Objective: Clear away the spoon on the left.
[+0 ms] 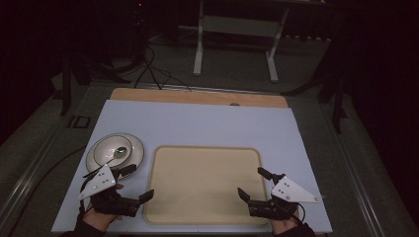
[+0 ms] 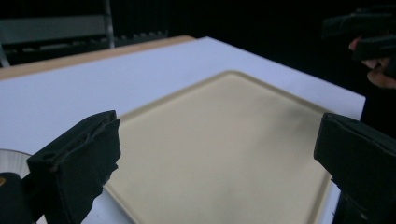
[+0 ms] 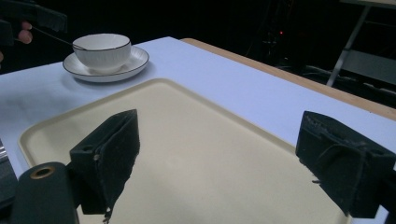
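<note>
Your left gripper (image 1: 134, 182) and right gripper (image 1: 252, 181) both stand with jaws spread wide, holding nothing. The beige tray (image 1: 205, 185) lies between them, under both jaw pairs. The bowl (image 1: 113, 149), with a spoon (image 1: 117, 153) in it, sits on its saucer (image 1: 137, 148) just beyond your left jaws.

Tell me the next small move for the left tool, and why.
Probably swing the left tool up toward the bowl on its saucer: its jaws stand open and empty over the bare tray, with the bowl and spoon just beyond.
</note>
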### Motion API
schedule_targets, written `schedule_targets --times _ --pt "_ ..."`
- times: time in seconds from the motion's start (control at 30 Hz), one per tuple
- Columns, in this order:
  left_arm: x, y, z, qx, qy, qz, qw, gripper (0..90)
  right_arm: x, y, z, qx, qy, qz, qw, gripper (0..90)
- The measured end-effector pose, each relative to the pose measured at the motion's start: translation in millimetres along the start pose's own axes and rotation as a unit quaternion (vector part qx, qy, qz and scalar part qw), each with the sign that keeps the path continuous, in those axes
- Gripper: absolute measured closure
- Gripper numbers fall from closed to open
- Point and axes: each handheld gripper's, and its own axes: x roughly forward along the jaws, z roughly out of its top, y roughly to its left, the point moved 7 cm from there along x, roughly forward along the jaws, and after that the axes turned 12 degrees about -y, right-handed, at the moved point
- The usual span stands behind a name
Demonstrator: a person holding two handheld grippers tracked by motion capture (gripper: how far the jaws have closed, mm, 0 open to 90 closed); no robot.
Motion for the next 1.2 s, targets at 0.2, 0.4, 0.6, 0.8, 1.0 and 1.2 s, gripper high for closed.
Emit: schedule_targets --times 0.2,0.4,0.6,0.8,1.0,1.2 --pt "-1.5 -6.1 4.3 -0.007 0.013 -0.032 0.9994 1.2 -1.2 3.4 3.3 -0.007 -0.006 0.0 1.0 13.5" --pt "1.3 -21.3 12.6 0.007 0.027 -0.085 0.996 1.3 0.4 8.3 4.8 -0.015 -0.008 0.003 0.9999 13.4" --pt "4.8 -37.6 31.5 0.038 0.039 -0.114 0.992 1.3 0.8 13.1 6.7 -0.02 -0.011 0.007 0.9997 13.4" --pt "7.9 -50.8 48.6 0.071 0.055 -0.131 0.9873 1.4 1.2 13.8 7.0 -0.021 -0.013 0.01 0.9996 13.4" --pt "9.4 -51.1 67.2 0.082 0.05 -0.122 0.9879 2.2 1.3 14.4 7.8 -0.019 -0.016 0.012 0.9996 13.3" --pt "7.6 -42.1 85.4 0.091 0.039 -0.093 0.9907 3.8 2.4 15.2 7.6 -0.014 -0.014 0.015 0.9997 13.3"
